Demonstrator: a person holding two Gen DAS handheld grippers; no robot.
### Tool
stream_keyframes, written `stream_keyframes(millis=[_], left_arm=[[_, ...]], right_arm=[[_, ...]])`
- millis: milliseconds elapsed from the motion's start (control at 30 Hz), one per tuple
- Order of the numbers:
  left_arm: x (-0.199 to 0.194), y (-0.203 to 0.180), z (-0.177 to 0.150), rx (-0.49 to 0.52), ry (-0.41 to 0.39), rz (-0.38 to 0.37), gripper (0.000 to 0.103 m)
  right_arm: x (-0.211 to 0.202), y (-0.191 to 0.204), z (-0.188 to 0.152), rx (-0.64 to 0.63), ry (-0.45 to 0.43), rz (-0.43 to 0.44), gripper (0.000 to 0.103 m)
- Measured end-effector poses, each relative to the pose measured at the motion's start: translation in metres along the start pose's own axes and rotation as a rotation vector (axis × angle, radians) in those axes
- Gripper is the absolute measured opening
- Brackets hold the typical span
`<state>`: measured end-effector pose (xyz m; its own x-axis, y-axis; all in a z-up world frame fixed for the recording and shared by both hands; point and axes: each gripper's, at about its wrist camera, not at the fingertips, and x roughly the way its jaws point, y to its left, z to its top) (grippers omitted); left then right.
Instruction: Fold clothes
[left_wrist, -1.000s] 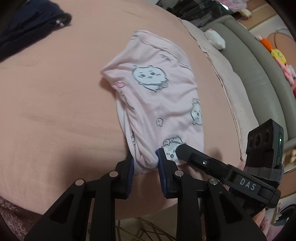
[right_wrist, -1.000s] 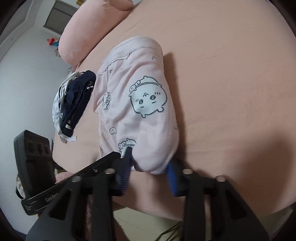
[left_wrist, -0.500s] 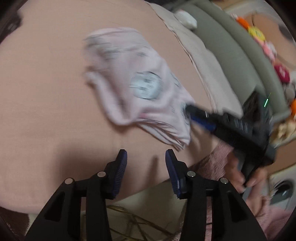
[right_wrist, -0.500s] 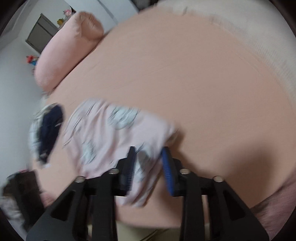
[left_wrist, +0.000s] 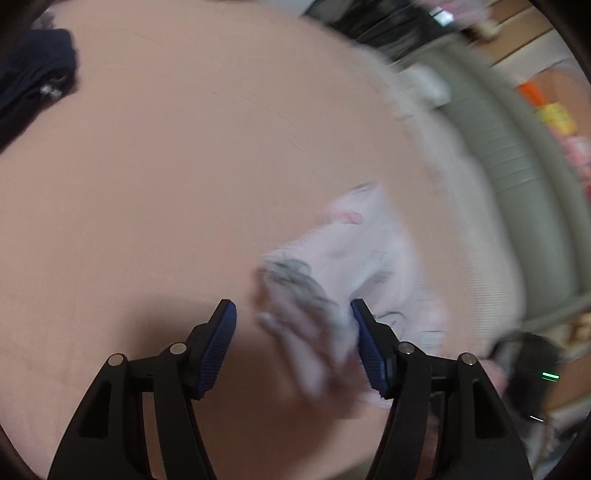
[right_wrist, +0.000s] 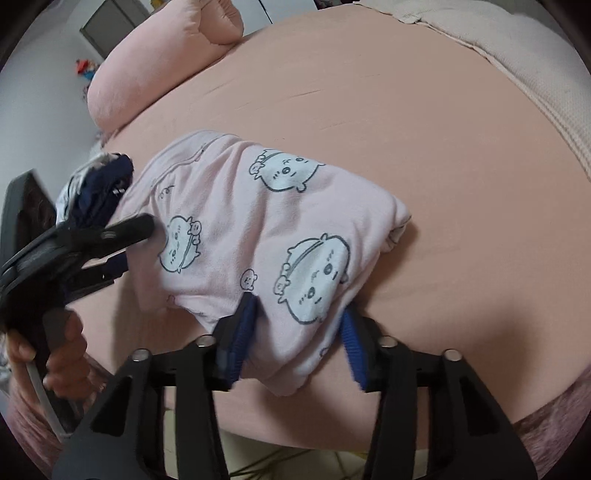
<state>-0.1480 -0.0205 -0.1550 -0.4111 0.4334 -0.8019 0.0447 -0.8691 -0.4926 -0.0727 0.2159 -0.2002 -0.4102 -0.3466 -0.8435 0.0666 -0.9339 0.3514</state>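
A folded pink garment (right_wrist: 258, 229) printed with white cartoon animals lies on the peach bed sheet (right_wrist: 424, 129). In the right wrist view its near end fills the gap of my right gripper (right_wrist: 297, 332), whose blue pads touch the cloth on both sides while the jaws are closing. My left gripper (right_wrist: 136, 245) stands at the garment's left edge with its fingers apart. In the blurred left wrist view the left gripper (left_wrist: 293, 336) is opening. The garment (left_wrist: 369, 258) shows in the gap near the right pad (left_wrist: 369, 354), and no pad presses on it.
Dark navy clothes (right_wrist: 99, 188) are heaped on the bed left of the garment, also the navy clothes (left_wrist: 33, 85). A pink pillow (right_wrist: 159, 62) lies at the far end. A beige blanket (right_wrist: 535, 74) covers the right side. A person's hand (right_wrist: 62, 350) holds the left tool.
My left gripper let go of the garment, opened wide and swung sideways. The right gripper turned the garment to lie across its view and keeps the near end between its pads.
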Motion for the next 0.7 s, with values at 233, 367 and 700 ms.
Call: stream_keyframes(millis=[233, 367, 700], left_arm=[[-0.034, 0.001, 0.007, 0.038, -0.081, 0.041, 0.059], [-0.044, -0.015, 0.031, 0.12, -0.147, 0.016, 0.065], [0.003, 0.002, 0.046, 0.047, 0.036, -0.097, 0.039]], right_arm=[[-0.021, -0.019, 0.009, 0.081, -0.014, 0.017, 0.041], [-0.026, -0.044, 0.011, 0.143, -0.009, 0.056, 0.044], [-0.013, -0.029, 0.006, 0.027, 0.01, 0.013, 0.039]])
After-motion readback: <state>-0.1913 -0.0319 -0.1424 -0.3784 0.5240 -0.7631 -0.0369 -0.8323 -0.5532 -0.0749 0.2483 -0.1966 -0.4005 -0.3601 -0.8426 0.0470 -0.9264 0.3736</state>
